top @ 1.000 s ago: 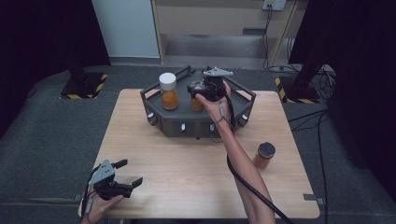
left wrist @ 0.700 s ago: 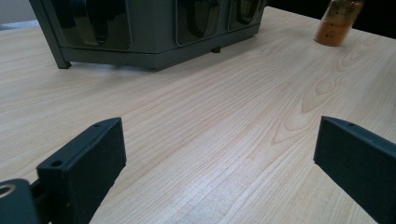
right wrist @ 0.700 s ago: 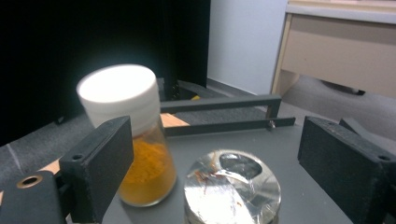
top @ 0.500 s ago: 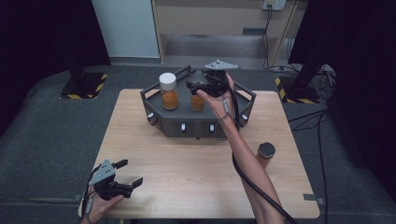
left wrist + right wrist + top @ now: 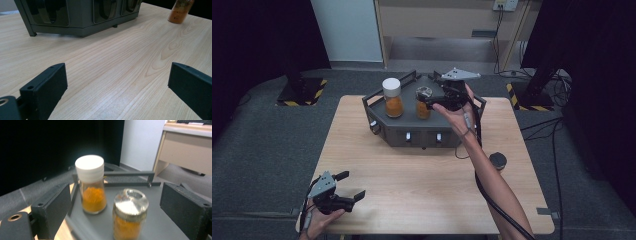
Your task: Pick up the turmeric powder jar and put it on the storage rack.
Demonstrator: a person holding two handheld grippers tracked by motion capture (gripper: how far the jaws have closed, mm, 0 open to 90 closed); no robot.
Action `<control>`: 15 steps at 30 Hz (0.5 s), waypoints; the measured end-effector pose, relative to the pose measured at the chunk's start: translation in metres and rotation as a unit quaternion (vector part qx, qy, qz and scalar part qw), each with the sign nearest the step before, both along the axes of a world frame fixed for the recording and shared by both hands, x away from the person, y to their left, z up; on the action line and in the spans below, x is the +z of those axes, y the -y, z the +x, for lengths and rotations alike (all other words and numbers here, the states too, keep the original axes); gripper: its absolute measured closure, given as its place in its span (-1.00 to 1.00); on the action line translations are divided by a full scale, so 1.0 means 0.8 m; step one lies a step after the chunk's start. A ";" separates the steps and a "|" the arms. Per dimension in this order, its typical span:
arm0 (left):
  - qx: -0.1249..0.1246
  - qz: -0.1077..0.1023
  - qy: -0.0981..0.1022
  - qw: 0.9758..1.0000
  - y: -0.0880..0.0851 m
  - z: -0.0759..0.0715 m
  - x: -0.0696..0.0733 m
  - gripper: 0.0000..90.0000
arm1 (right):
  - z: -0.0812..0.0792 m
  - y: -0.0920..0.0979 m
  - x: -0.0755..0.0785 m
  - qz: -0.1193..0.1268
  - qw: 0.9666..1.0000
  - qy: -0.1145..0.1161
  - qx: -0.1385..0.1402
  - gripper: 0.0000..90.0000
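Wooden table (image 5: 412,185) bare before left tool (image 5: 346,190)

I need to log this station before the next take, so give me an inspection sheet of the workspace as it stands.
Surface: wooden table, bare in front.
Job's things: white-capped jar and metal-capped jar, both with orange powder, upright side by side on the dark rack; a third jar stands on the table by the right forearm.
Clutter: nothing seen.
Grippers: right gripper open just above the metal-capped jar, jaws having just opened, gripping nothing; left gripper open, empty, low at the near edge.
Cables: black cable trails along the right arm.
Surroundings: grey carpet, black curtains, desk behind.
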State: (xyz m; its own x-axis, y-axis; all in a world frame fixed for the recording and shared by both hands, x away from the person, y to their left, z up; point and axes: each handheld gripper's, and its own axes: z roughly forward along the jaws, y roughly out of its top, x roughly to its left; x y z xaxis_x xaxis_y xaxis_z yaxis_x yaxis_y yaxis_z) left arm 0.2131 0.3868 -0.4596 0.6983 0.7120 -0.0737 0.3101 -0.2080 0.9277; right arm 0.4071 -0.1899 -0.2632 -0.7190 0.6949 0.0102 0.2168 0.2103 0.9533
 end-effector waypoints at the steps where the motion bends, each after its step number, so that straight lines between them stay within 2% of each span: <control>1: 0.000 0.000 0.000 1.000 0.000 0.000 0.000 -0.97 | -0.003 0.003 0.000 -0.003 1.000 0.002 0.004 -0.78; 9: -0.001 0.001 0.001 1.000 0.000 0.000 0.000 -0.97 | -0.033 0.028 0.003 -0.014 1.000 0.012 0.021 -0.78; 15: 0.000 0.001 0.000 1.000 0.000 0.000 0.000 -0.97 | -0.054 0.049 0.000 -0.010 0.999 0.015 0.027 -0.78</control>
State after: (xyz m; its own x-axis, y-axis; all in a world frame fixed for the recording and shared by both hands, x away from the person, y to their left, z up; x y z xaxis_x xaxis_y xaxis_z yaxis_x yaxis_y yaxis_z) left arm 0.2129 0.3866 -0.4593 0.6980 0.7124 -0.0722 0.3102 -0.2099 0.9272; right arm 0.3639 -0.2294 -0.2633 -0.7552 0.6551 -0.0244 0.1767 0.2393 0.9547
